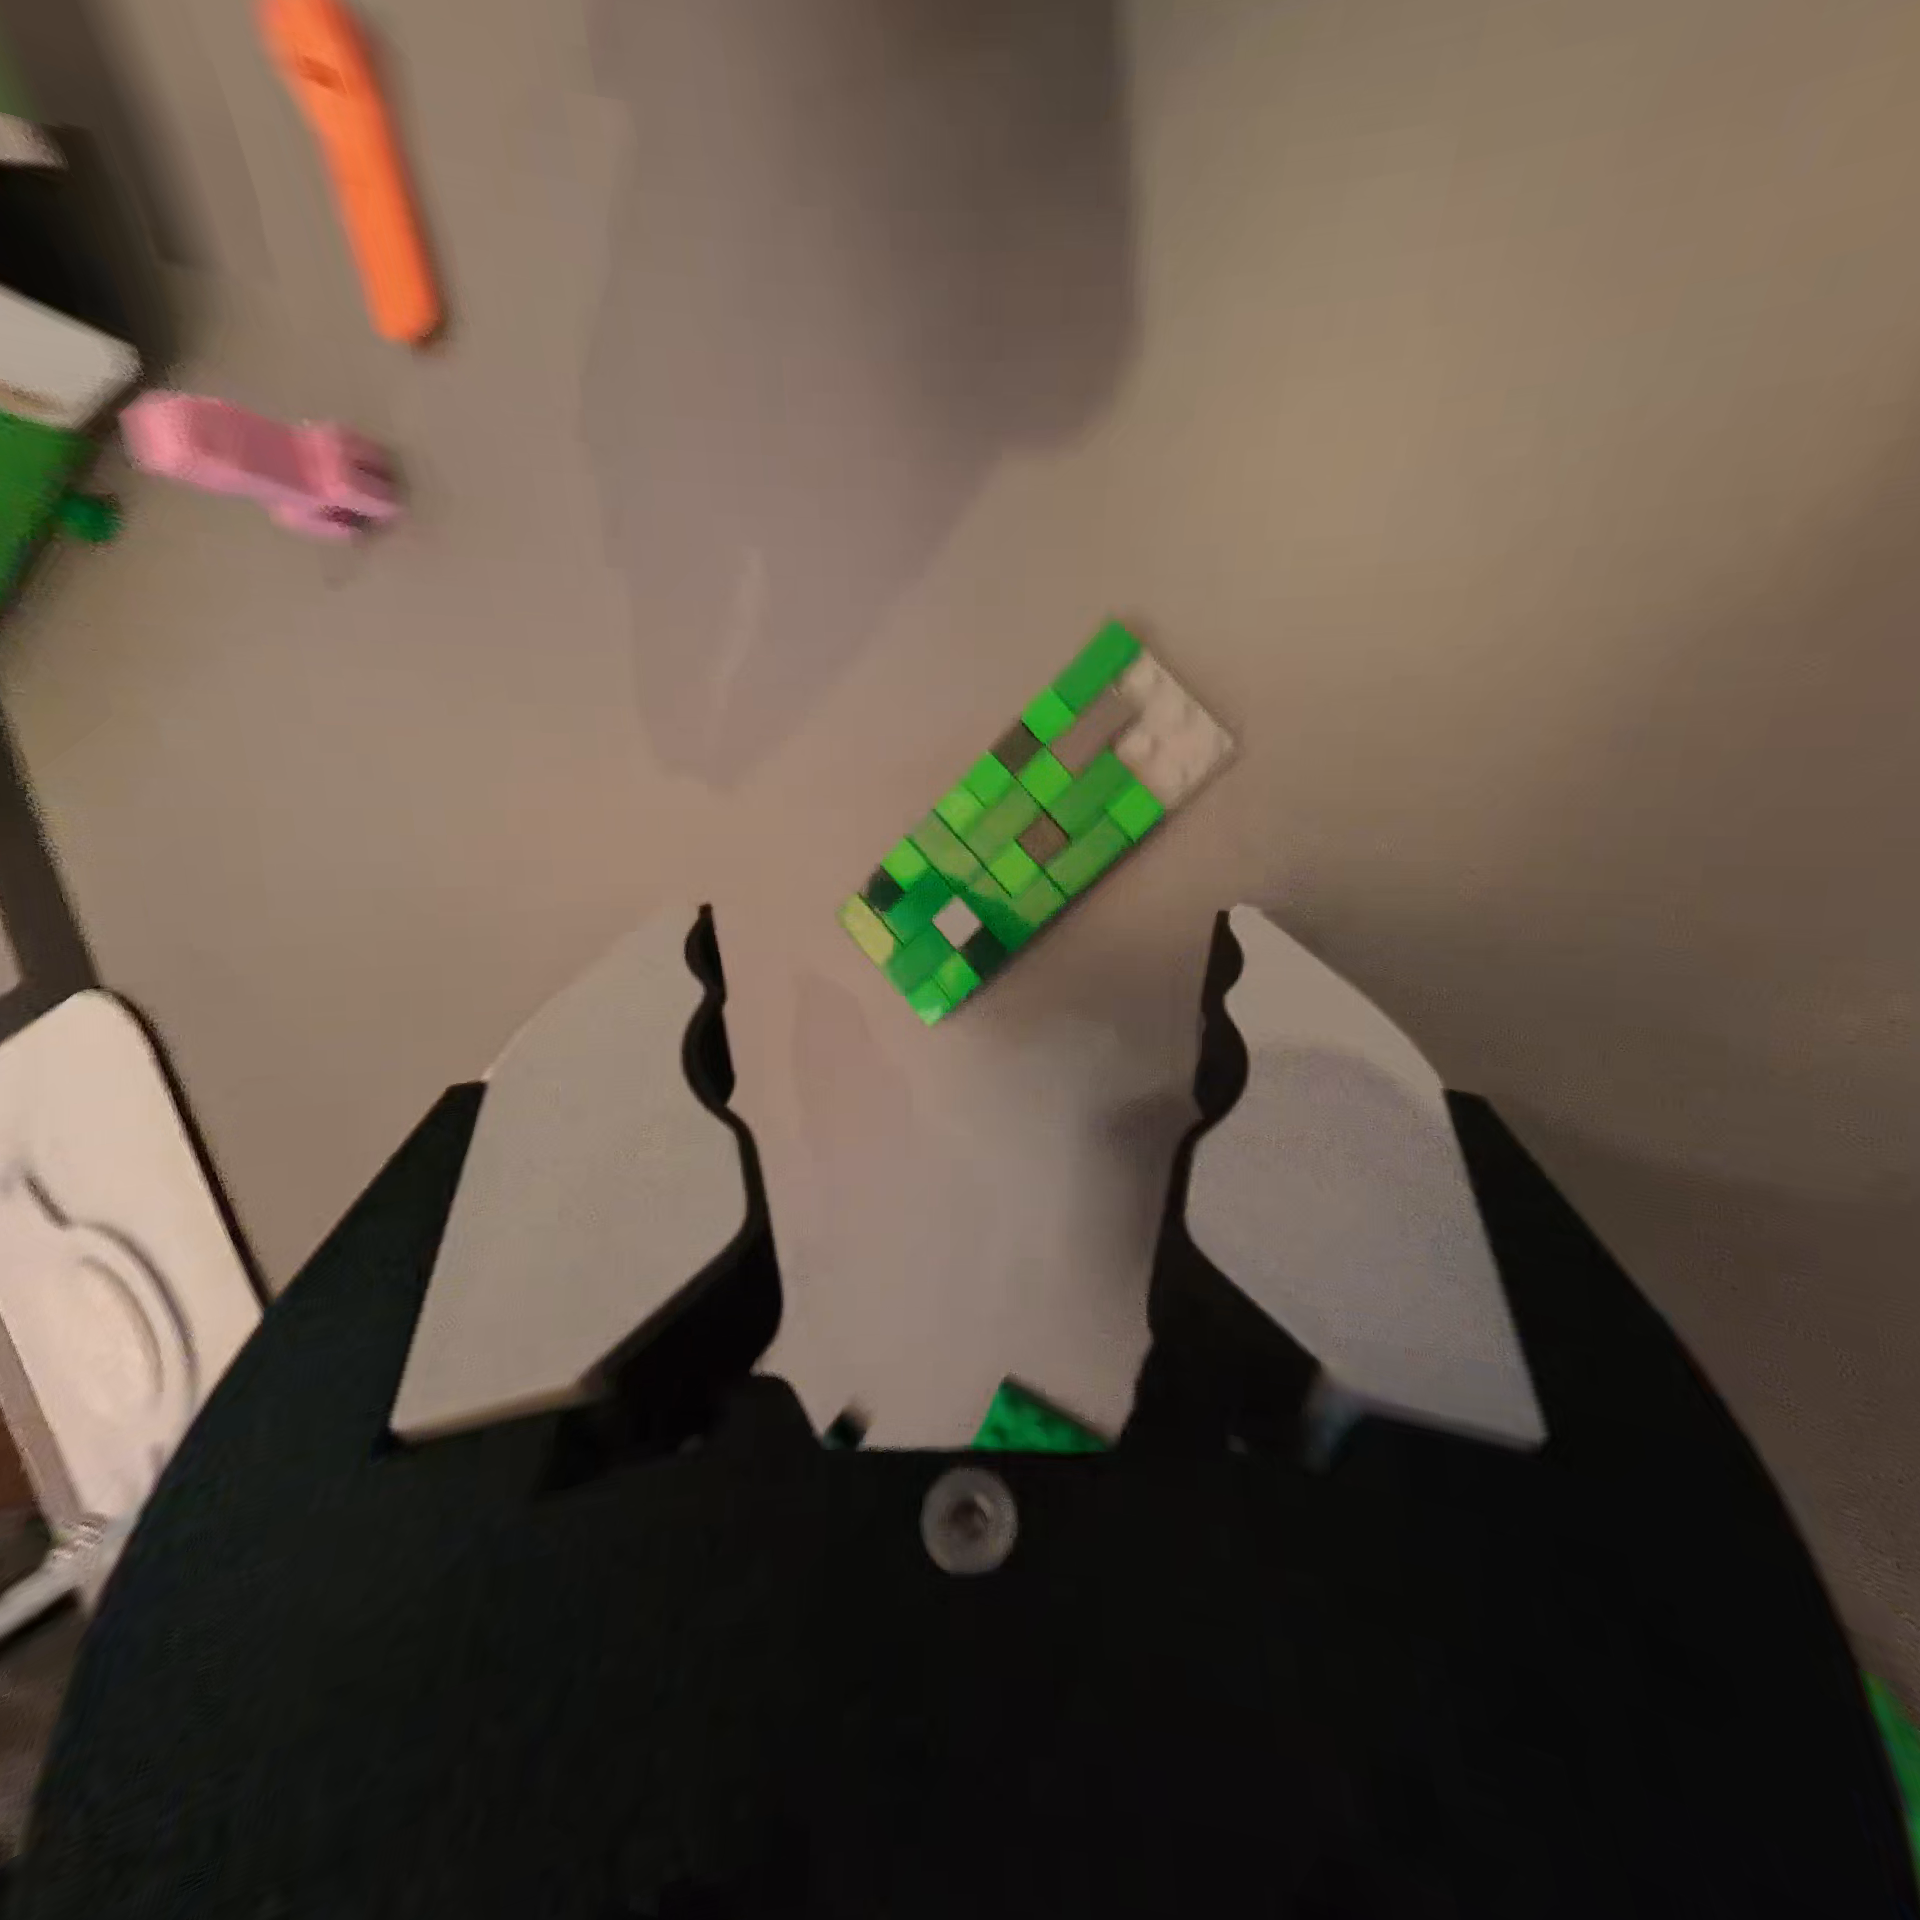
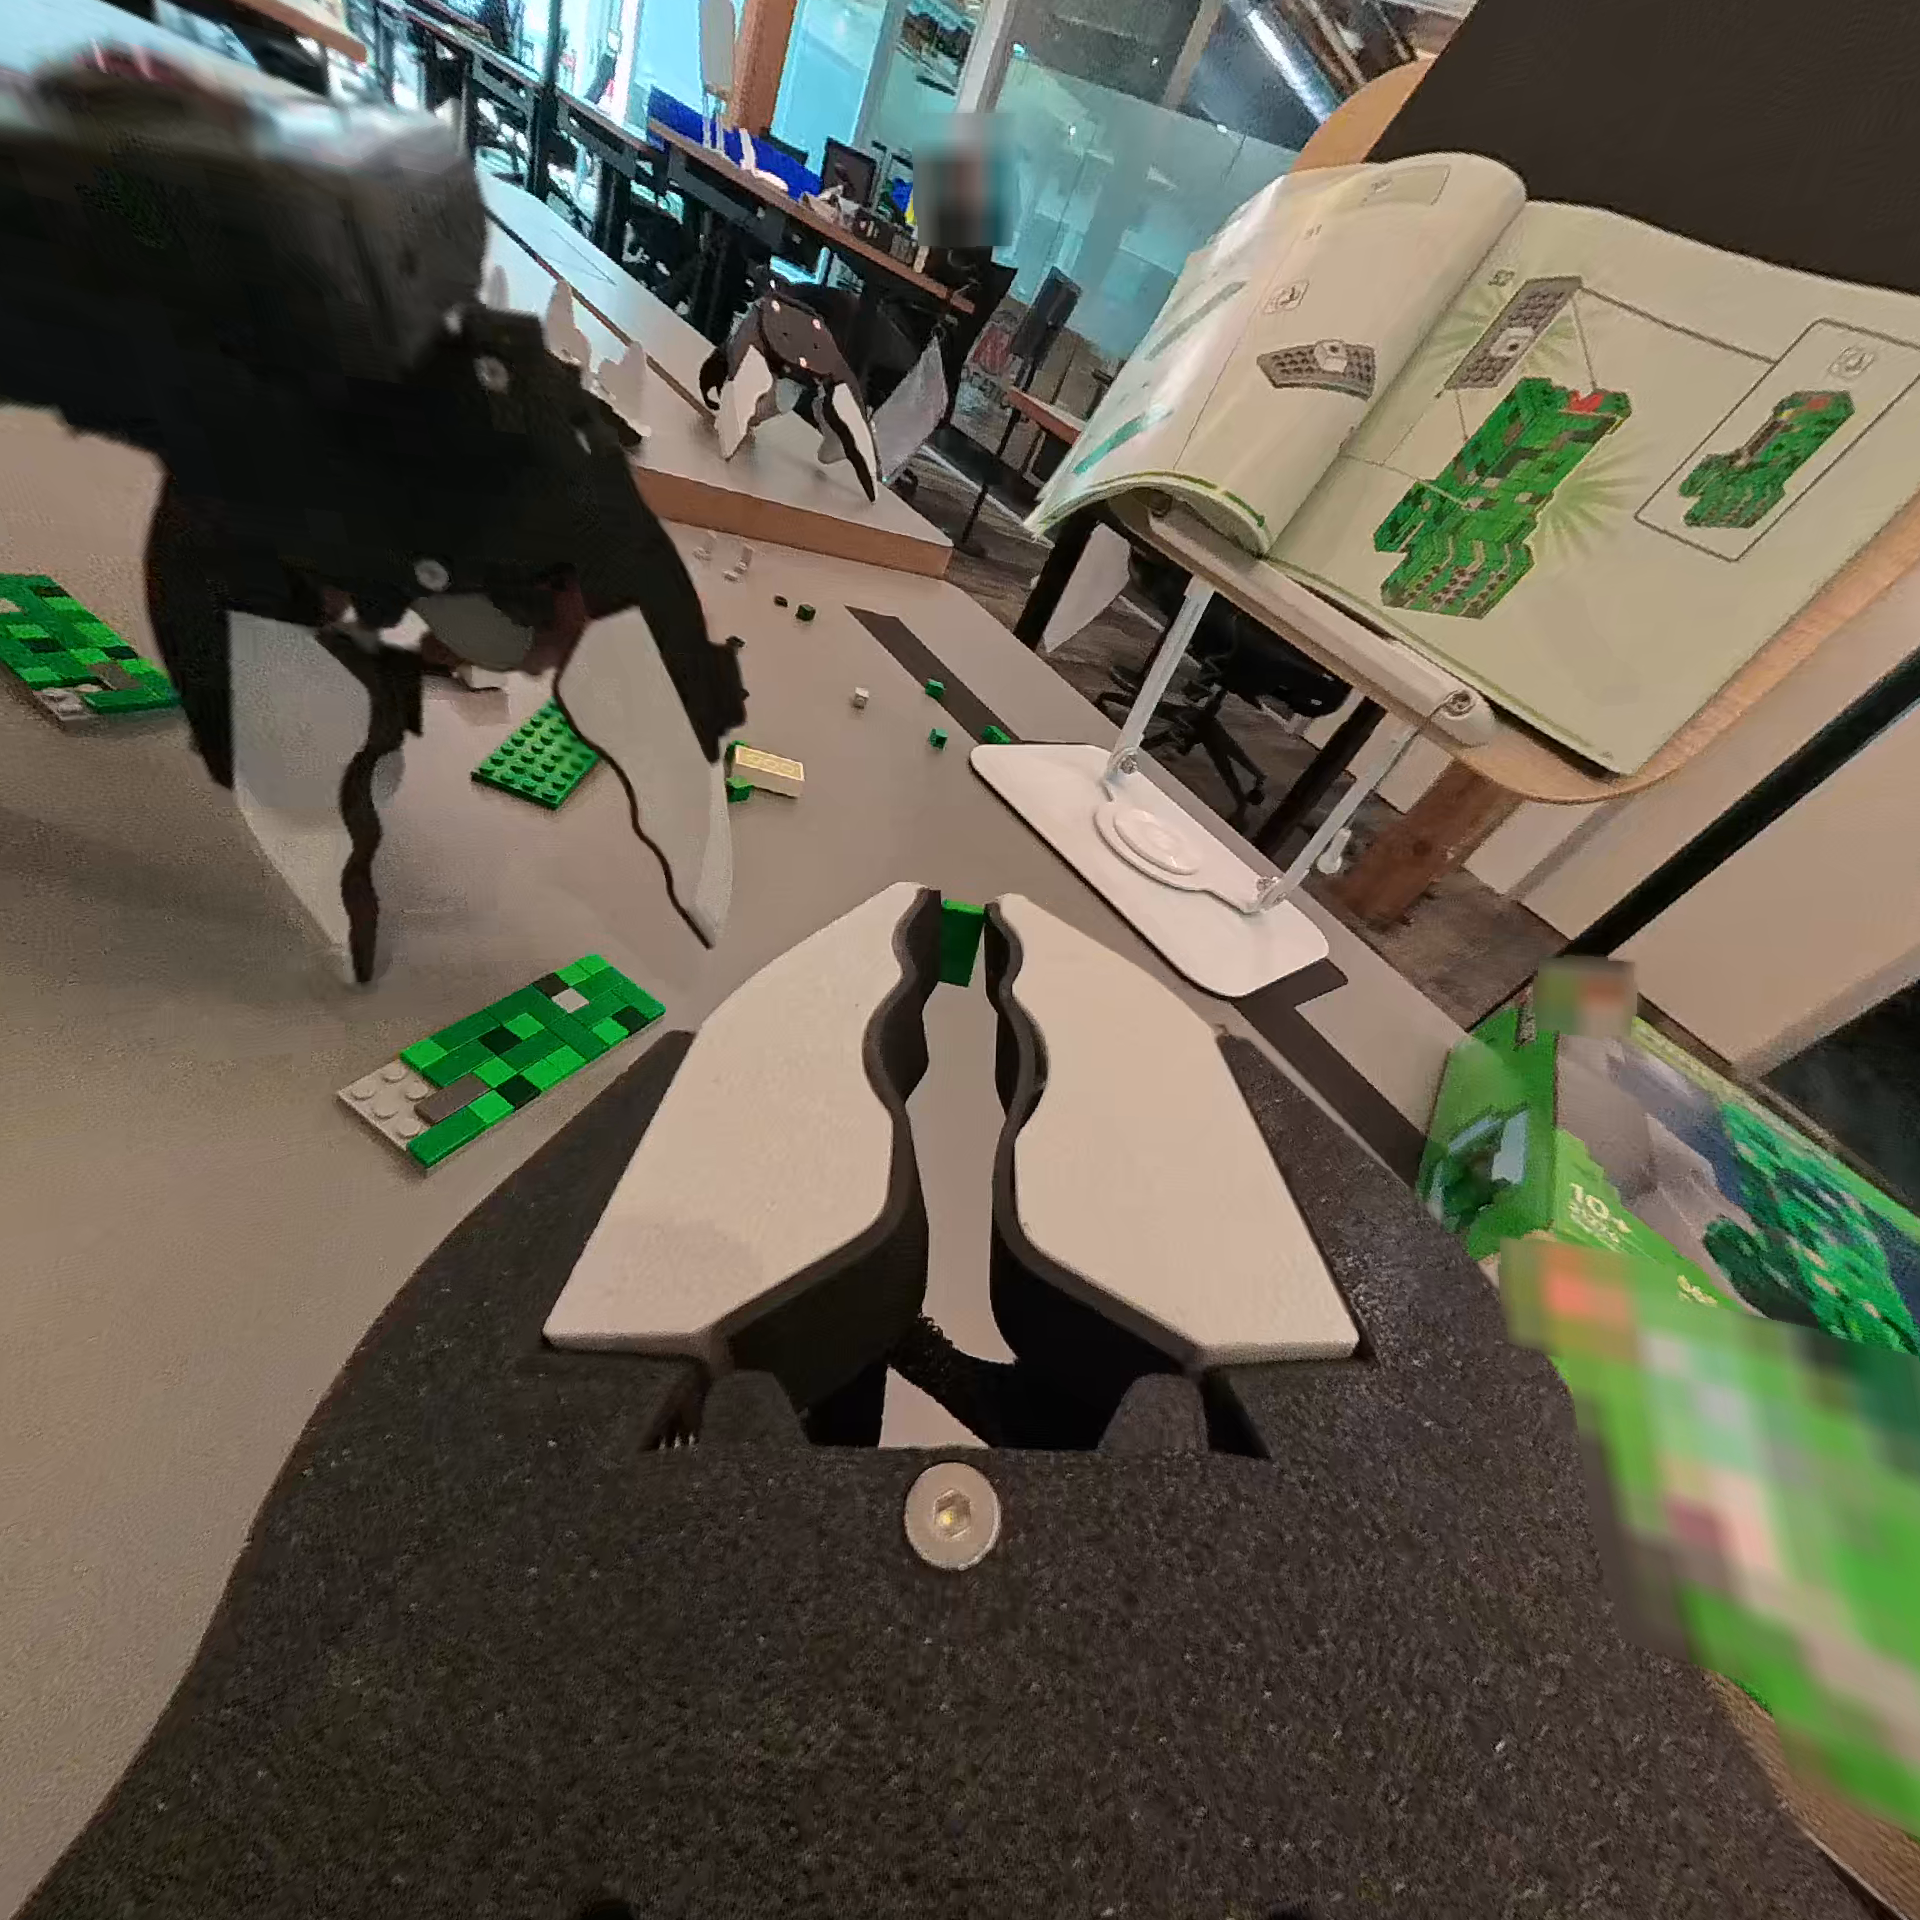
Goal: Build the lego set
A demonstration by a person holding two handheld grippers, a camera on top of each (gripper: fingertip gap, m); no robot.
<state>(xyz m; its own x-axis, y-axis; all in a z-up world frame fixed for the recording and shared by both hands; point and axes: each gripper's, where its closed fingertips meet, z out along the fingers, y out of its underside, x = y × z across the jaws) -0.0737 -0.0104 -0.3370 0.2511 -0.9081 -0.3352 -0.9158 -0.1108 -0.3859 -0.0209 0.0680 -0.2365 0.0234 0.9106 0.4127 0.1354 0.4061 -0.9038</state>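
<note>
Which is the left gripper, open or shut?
Open: the left gripper shows its white fingers spread wide, nothing between them.

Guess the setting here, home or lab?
Likely an open-plan office or lab, not a home: long rows of desks with office chairs and glass partitions behind the grey worktable, where an instruction booklet sits on a stand.

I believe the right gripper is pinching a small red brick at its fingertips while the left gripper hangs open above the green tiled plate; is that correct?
Not quite: the small brick pinched in the right gripper is green, not red, as the right wrist view shows. The rest holds: the left gripper hangs open above the green tiled plate.
</note>
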